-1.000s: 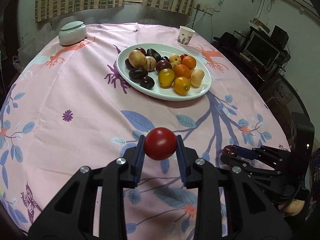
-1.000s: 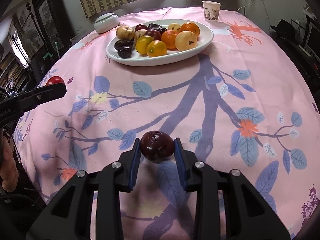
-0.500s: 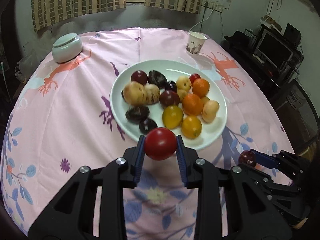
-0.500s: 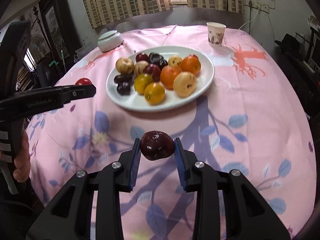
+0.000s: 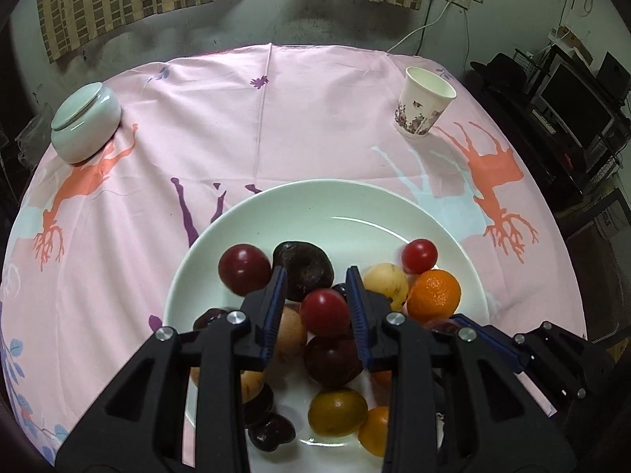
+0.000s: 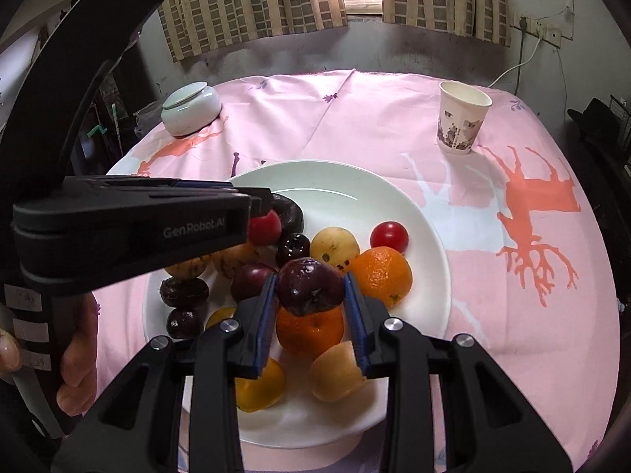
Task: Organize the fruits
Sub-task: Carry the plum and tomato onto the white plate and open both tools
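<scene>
Blue fingers (image 5: 276, 307) of the left gripper (image 5: 316, 299) are clenched on a small red fruit (image 5: 324, 312). It hangs above the white plate (image 5: 323, 205), over the dark fruits in the left part of the pile. Just far of it lie a red plum (image 5: 244, 270) and a big dark fruit (image 5: 305, 264). To the right sit a pale yellow fruit (image 5: 386, 285), a little red fruit (image 5: 419, 255) and an orange (image 5: 434, 295).

Further right, the right gripper (image 6: 309, 299) grasps a dark purple plum (image 6: 310, 287) between its own blue fingers (image 6: 265, 315). The plum hangs over the near middle of the plate, right above another orange (image 6: 309, 333). A peach-coloured fruit (image 6: 335, 374) and a yellow fruit (image 6: 260, 388) lie near the front rim.

In the right wrist view, a hand (image 6: 77, 358) holds the left gripper's handle at the left edge.

The plate rests on a pink cloth (image 5: 276, 126) with deer and leaf pictures, spread over the worktop. At the far left stands a pale green jar with a lid (image 5: 84, 122). At the far right stands a paper cup (image 5: 424, 108). Curtains (image 6: 252, 4) hang on the wall behind.
</scene>
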`<state>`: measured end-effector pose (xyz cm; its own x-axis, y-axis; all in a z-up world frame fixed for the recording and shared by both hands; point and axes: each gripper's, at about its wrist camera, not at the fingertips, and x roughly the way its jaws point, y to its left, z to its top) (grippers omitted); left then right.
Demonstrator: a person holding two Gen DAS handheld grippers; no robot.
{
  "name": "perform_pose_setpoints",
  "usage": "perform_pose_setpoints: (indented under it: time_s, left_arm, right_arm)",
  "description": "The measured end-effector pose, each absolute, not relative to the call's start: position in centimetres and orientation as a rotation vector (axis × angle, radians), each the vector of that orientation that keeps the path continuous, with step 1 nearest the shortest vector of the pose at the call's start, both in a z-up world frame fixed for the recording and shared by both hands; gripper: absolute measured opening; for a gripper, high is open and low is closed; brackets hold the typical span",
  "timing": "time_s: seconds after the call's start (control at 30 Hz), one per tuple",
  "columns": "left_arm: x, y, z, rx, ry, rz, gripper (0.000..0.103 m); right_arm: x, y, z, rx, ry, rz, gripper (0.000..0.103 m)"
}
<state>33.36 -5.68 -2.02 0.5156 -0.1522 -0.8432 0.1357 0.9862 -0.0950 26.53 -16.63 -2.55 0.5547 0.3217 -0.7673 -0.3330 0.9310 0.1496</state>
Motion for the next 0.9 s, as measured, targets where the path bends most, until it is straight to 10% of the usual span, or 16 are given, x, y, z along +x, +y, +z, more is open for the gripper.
perform_pose_setpoints:
  time_s: [0.2,0.33,0.37,0.5,0.9]
  left_arm:
    - [33.5,-5.3,-1.5,-0.023,0.996,-0.159,0.043]
    - [32.3,-4.3,0.1,-0.037,0.95,-0.141,0.071]
    - [31.9,-4.0,0.5,-0.039,0.94,-0.139,0.078]
    - [29.9,-3.4,1.9,-0.037,0.915,-0.117,0.092]
    - [18.4,1.0,5.4,-0.066,0.785,-0.036,0.101]
  right_arm:
    - [27.2,-16.5,-3.8,-0.018,0.941,0.371,0.034]
    - [26.6,-16.6,-4.0,-0.041,0.949,0.343,0.038]
    - [26.3,-16.5,-3.7,-0.052,0.932,0.329,0.061]
    - [24.1,-15.5,-1.5,-0.165,0.733,0.259,0.098]
    - [18.0,-16.1,1.1,-0.153,0.739,0.263,0.102]
